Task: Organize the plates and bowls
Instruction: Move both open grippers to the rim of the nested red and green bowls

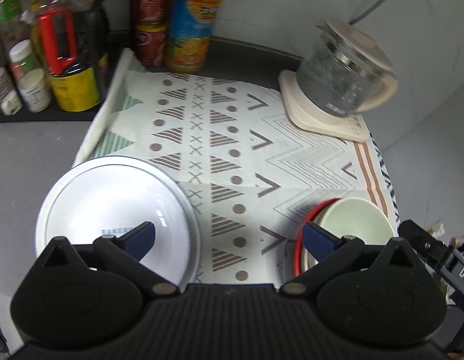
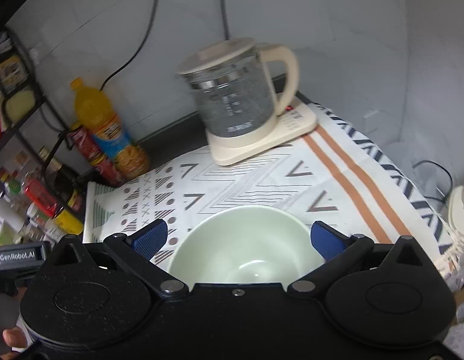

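A white plate lies on the patterned cloth at the left in the left wrist view. A pale green bowl sits at the right on a red-rimmed dish. My left gripper is open and empty above the cloth, between plate and bowl. In the right wrist view the pale green bowl stands upright between the blue pads of my right gripper, which is open around it. Whether the pads touch the bowl is unclear.
A glass kettle on its cream base stands at the back right of the cloth. An orange juice bottle, red cans and a rack of spice jars stand at the back left. Grey counter lies left of the cloth.
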{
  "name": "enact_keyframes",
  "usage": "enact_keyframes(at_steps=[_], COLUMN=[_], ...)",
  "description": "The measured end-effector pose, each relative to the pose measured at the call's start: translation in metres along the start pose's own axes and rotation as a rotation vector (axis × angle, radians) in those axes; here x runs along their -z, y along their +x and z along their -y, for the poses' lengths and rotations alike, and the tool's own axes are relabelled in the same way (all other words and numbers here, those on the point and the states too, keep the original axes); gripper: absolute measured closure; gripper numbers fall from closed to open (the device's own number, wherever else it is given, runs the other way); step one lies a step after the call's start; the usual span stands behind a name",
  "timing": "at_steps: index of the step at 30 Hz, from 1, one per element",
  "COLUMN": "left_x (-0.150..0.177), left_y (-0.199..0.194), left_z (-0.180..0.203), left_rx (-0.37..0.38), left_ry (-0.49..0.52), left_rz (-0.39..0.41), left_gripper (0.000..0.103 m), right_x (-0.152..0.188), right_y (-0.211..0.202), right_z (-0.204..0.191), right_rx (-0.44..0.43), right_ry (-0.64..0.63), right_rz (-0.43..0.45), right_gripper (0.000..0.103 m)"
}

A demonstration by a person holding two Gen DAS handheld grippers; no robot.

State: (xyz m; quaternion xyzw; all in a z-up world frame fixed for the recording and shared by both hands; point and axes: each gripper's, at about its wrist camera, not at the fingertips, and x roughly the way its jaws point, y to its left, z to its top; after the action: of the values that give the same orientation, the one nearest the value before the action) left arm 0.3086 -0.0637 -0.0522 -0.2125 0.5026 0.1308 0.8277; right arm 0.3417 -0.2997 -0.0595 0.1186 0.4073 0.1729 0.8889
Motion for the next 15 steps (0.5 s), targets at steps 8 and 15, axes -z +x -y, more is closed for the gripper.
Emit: enact_keyframes(at_steps=[8, 15], left_x=[-0.006, -0.010], left_y=[0.017, 0.037], left_z=[0.030, 0.048], left_rx=[0.050, 0.117], left_ry=[0.067, 0.130], left_rz=[-0.059, -0.096], left_gripper=[0.000, 0.000], right_x=[0.007, 0.016], right_y=[-0.005, -0.006], right_z=[0.023, 0.042], right_rx=[0.089, 0.141], right_ry=[0.076, 0.148], right_rz=[-0.005, -0.017], right_gripper=[0.000, 0.000])
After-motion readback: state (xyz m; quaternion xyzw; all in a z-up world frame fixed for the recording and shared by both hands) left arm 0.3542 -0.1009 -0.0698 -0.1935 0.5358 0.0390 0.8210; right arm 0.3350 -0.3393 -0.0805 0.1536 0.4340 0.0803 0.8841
